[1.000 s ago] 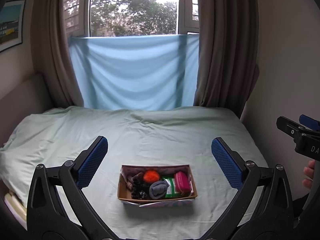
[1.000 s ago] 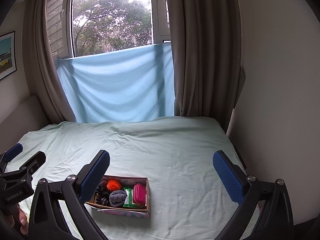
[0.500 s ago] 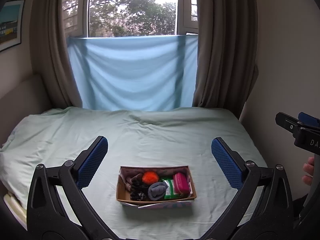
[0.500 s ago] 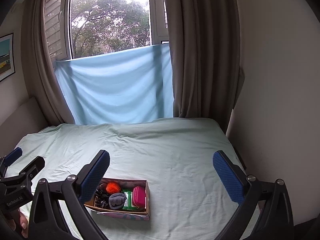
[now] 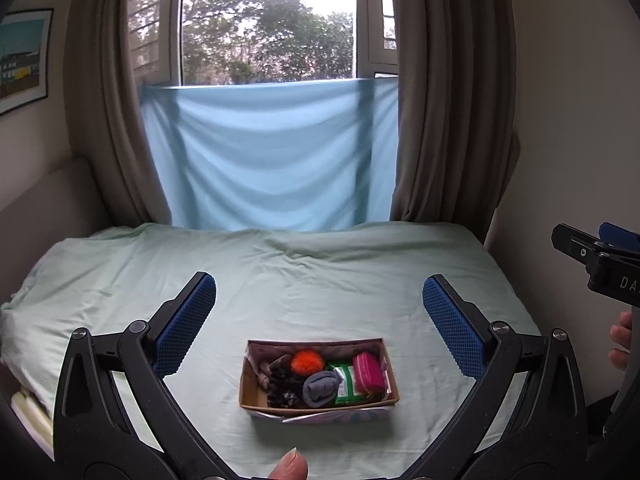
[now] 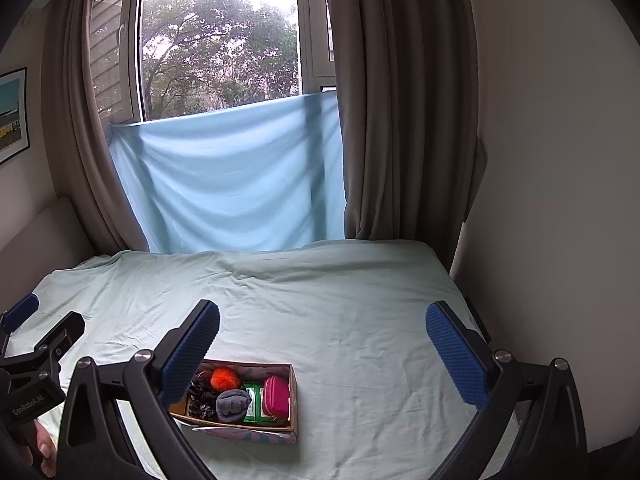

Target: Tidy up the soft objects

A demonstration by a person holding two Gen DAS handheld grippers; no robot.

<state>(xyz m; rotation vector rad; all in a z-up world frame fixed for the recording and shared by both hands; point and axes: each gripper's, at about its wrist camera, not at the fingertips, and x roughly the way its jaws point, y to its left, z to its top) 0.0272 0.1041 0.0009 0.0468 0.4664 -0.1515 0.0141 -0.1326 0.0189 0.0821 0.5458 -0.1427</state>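
Observation:
A small cardboard box (image 5: pixel 256 394) (image 6: pixel 295 390) sits on the pale green bed sheet (image 5: pixel 320 280) near its front edge. It holds an orange pom-pom (image 5: pixel 306 362) (image 6: pixel 224 377), a grey rolled sock (image 5: pixel 320 388) (image 6: pixel 232 404), a pink pouch (image 5: pixel 368 372) (image 6: pixel 277 397), a green packet (image 5: pixel 347 386) (image 6: pixel 253 402) and dark hair ties (image 5: pixel 284 386) (image 6: pixel 200 398). My left gripper (image 5: pixel 319 324) is open and empty above and before the box. My right gripper (image 6: pixel 322 354) is open and empty, to the box's right.
A blue cloth (image 5: pixel 272 160) hangs under the window between brown curtains (image 5: pixel 448 120). A wall (image 6: pixel 560 200) borders the bed's right side. A headboard (image 5: pixel 44 200) stands at the left. The other gripper shows at each view's edge (image 5: pixel 600 264) (image 6: pixel 36 364).
Both grippers have drifted slightly; the box sits a little lower in the views. A thumb tip now shows at the bottom of the left wrist view.

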